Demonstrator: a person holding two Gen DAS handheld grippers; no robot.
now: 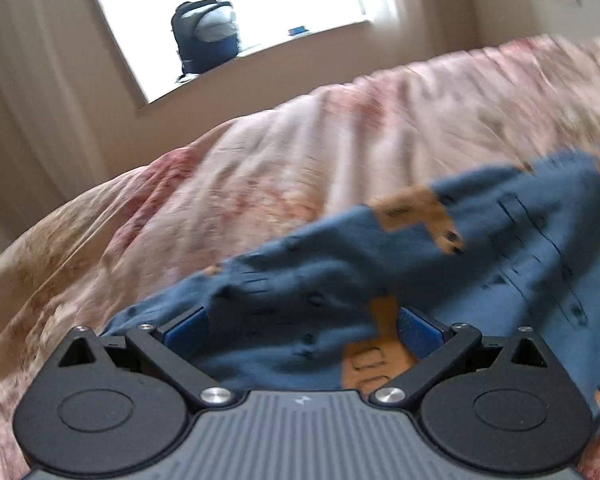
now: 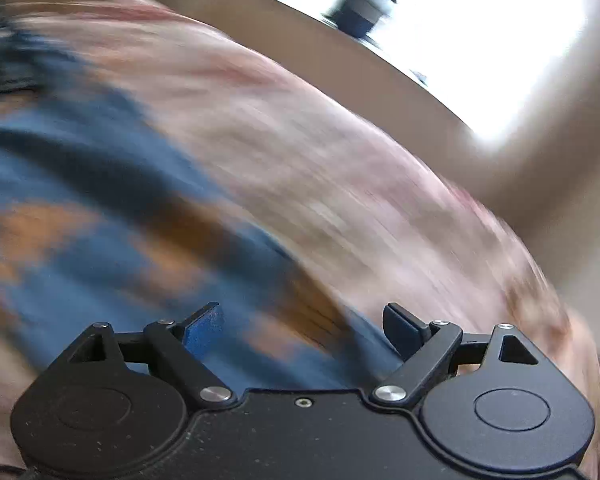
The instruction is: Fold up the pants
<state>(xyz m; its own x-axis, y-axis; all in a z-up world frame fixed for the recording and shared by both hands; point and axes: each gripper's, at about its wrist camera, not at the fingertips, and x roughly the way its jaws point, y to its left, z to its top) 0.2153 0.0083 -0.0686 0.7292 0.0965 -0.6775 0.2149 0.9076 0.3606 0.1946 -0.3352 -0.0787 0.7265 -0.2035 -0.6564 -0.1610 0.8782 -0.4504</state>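
The pants [image 1: 440, 264] lie spread on the bed [image 1: 260, 168], near its front edge, which suits folding since the cloth can be laid flat; they are blue with orange patches and small dark printed marks, rumpled in soft ridges; the left gripper [image 1: 302, 328] hangs low over the near part of the fabric, jaws wide apart, cloth showing between the pads though no pinch is evident; the right gripper [image 2: 302, 328] stands just as wide, gripping nothing, with blurred pants beneath it; far off, a backpack [image 1: 206, 36] sits on the window sill [image 1: 284, 42]; likely both are readying a fresh grasp.
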